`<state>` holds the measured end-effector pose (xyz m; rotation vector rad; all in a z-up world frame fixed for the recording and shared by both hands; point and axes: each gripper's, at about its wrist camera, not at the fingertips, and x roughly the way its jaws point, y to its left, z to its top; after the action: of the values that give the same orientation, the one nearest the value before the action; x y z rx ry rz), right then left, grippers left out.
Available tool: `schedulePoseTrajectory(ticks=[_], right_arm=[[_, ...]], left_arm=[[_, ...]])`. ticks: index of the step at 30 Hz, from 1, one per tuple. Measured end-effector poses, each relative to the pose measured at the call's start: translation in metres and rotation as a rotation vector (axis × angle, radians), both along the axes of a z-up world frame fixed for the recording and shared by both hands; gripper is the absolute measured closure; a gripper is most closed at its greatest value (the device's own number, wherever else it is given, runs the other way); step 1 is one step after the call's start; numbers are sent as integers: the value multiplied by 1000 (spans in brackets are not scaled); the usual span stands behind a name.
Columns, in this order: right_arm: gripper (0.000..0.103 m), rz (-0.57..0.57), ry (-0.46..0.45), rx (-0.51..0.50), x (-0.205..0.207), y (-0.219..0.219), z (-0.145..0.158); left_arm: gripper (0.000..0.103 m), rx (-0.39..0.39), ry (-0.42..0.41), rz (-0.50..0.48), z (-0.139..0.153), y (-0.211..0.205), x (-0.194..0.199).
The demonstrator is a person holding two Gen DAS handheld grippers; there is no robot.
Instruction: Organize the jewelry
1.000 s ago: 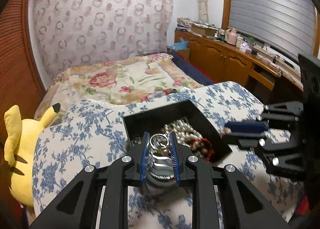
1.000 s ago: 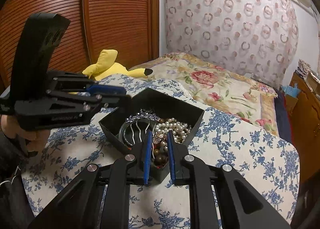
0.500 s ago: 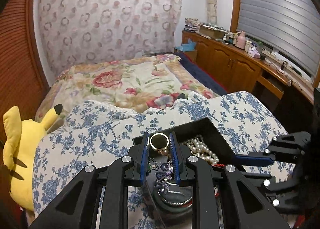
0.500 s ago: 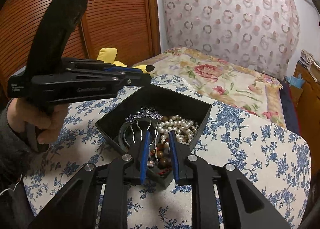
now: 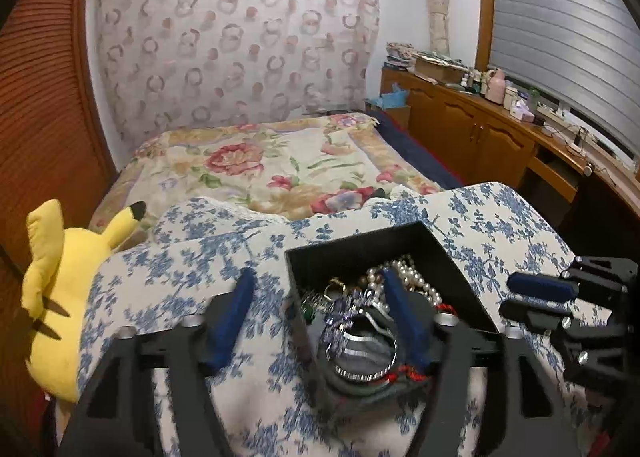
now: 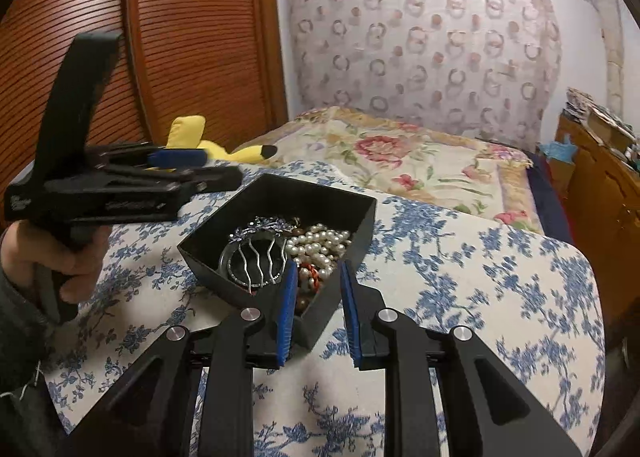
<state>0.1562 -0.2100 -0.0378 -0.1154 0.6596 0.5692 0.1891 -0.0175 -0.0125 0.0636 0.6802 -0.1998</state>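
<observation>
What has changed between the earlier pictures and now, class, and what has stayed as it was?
The left claw, earlier shut on a gold ring, is opening and no longer holds it; a ring now lies among the jewellery in the black box. The right claw parted slightly, gripping nothing. Box, pearls, hair comb and yellow plush stayed put.

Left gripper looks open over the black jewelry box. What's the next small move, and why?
Probably lift the left gripper straight up and back from the black box. Its jaws are opening with nothing pinched between them, and the jewelry, pearls and hair comb included, lies inside. The right gripper straddles the box's near corner, so it seems placed to steady the box.
</observation>
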Motion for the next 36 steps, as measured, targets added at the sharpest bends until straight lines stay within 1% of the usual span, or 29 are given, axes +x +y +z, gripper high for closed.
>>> schedulePoseTrajectory(ticks=[1, 2, 4, 7, 8, 10, 14, 16, 20, 22, 25, 27, 30, 36], right_arm=[[78, -11, -8, 3, -5, -2, 2], [77, -18, -14, 3, -7, -3, 3], [62, -39, -32, 4, -16, -5, 7], [57, -65, -48, 12, -27, -9, 11], [52, -76, -51, 15, -31, -10, 13], [40, -94, -63, 23, -38, -11, 16], [33, -126, -88, 41, -53, -15, 25], [26, -140, -106, 57, -63, -19, 29], [20, -161, -137, 70, -80, -23, 37], [13, -176, -154, 75, -88, -25, 41], [5, -202, -173, 95, -99, -28, 47], [3, -220, -185, 98, -105, -29, 52], [3, -235, -188, 102, -110, -32, 54], [3, -247, -182, 99, -112, -33, 50]], left_arm=[[25, 1, -8, 8, 1, 1, -5], [22, 0, -15, 19, 3, 3, -13], [13, 3, -22, 34, 5, 5, -24], [8, 20, -43, 57, 9, 6, -43], [8, 24, -49, 66, 10, 7, -51], [8, 23, -52, 76, 12, 8, -63], [8, 41, -69, 108, 15, 9, -85], [8, 49, -85, 128, 18, 11, -97], [8, 44, -108, 155, 26, 13, -119], [8, 43, -110, 158, 29, 13, -126], [8, 47, -116, 163, 31, 12, -139], [8, 52, -120, 166, 32, 11, -146], [8, 49, -128, 172, 34, 11, -156], [8, 41, -139, 183, 33, 14, -163]])
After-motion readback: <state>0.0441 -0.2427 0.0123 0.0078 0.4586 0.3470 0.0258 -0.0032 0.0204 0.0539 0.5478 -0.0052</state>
